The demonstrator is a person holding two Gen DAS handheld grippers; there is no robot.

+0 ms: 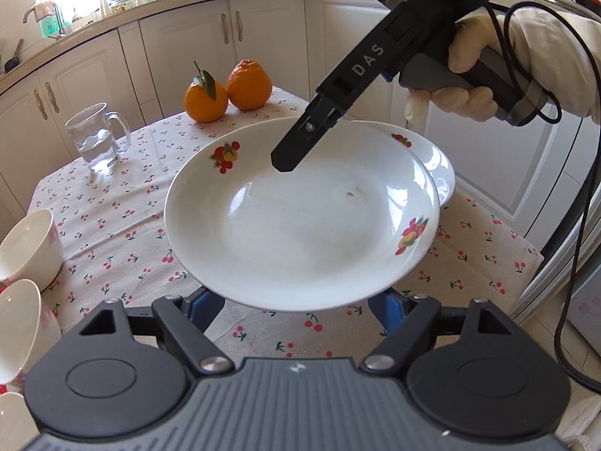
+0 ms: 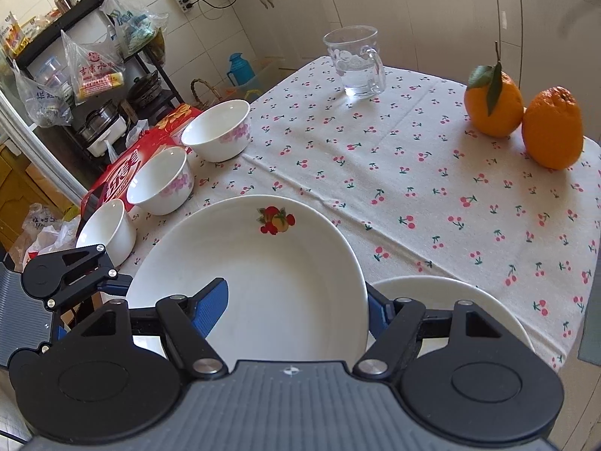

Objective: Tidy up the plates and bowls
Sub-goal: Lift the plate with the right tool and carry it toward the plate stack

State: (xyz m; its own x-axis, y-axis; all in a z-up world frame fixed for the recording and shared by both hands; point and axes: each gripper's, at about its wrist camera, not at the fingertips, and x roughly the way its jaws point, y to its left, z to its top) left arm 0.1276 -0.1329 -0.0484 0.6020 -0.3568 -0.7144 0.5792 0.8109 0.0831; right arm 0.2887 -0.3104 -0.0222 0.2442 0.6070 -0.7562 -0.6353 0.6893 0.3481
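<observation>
Carrying a fruit-patterned plate (image 1: 300, 225) in the air, likely for stacking onto the second plate (image 1: 439, 165) that rests on the tablecloth (image 1: 112, 225). Hovering tilted just above that second plate and covering most of it.

Gripping with the right gripper (image 2: 296, 293): one blue finger over the plate's inside, the other beyond the rim, apparently pinching the wall between. Backing up with the left gripper (image 1: 295, 306): fingers spread, tips hidden beneath the near rim, so cannot tell whether pressing or merely propping.

Keeping three bowls (image 2: 218, 129) well apart from the second plate, probably for nesting afterwards.
</observation>
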